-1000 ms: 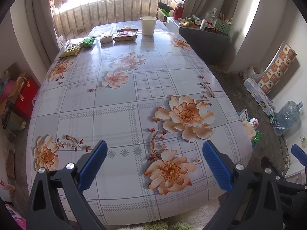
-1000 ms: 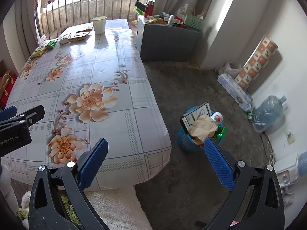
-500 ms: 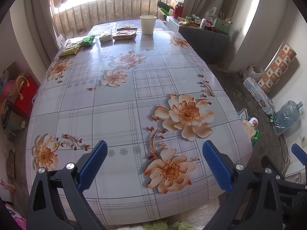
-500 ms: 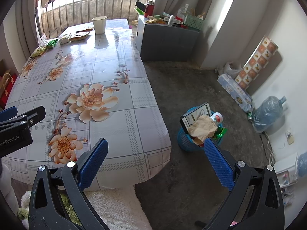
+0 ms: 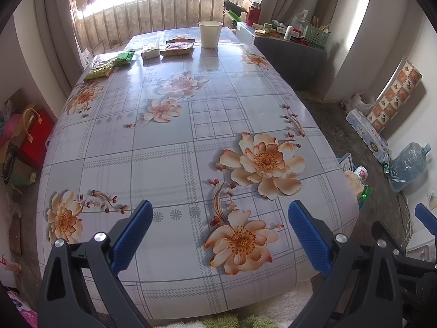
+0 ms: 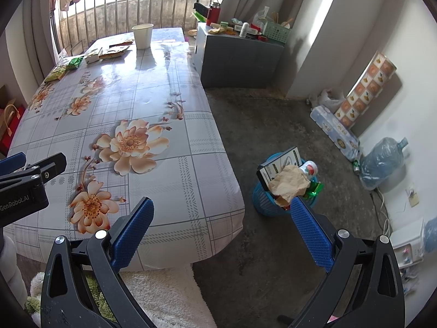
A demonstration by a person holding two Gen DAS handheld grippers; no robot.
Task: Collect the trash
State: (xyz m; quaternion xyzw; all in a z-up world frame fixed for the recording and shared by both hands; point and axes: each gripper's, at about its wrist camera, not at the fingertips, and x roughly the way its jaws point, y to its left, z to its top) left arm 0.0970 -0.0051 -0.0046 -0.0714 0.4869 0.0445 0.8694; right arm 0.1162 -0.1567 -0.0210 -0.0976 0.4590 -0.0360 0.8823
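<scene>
Trash lies at the far end of the flowered table (image 5: 164, 158): a white paper cup (image 5: 209, 34), a brown snack wrapper (image 5: 177, 48), a white packet (image 5: 150, 50), a green packet (image 5: 125, 57) and a yellow-green bag (image 5: 99, 71). The cup (image 6: 142, 36) and wrappers (image 6: 114, 52) also show in the right wrist view. My left gripper (image 5: 221, 235) hovers open over the near table edge, holding nothing. My right gripper (image 6: 221, 235) is open and empty past the table's right corner. A blue bin (image 6: 269, 202), overfilled with paper and a box, stands on the floor just beyond it.
A grey cabinet (image 6: 240, 60) with bottles and a green basket stands beyond the table's right side. A water jug (image 6: 382, 161), a blue pack and a patterned roll (image 6: 366, 90) line the right wall. Red bags (image 5: 35, 136) sit left of the table. A white rug (image 6: 164, 295) lies below.
The left wrist view has drifted very slightly, with the far objects sitting a touch higher in the frame. The right gripper has stayed still. Both stay open.
</scene>
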